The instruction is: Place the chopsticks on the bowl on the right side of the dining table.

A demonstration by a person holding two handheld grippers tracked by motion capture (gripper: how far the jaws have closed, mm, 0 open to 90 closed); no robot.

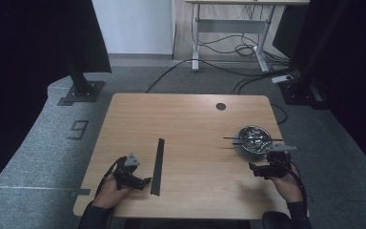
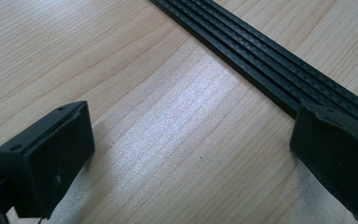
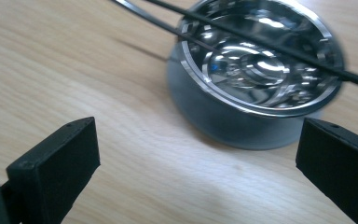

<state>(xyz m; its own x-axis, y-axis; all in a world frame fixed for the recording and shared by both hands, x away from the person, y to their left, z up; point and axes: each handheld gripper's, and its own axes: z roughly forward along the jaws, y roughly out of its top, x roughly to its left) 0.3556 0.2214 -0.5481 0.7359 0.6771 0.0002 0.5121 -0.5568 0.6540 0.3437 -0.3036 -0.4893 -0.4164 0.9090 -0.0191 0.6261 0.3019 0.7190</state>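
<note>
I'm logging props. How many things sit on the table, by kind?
Black strip: 1
Metal bowl: 1
Thin black sticks lying across the bowl's rim: 2
Total: 4

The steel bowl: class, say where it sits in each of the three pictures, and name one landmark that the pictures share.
High view: the bowl is at the table's right, just ahead of the right gripper, two thin sticks across its rim.
Left gripper view: not in it; a black strip lies there.
Right gripper view: upper centre-right, beyond the open jaws.
Shared landmark: the wooden tabletop.
</note>
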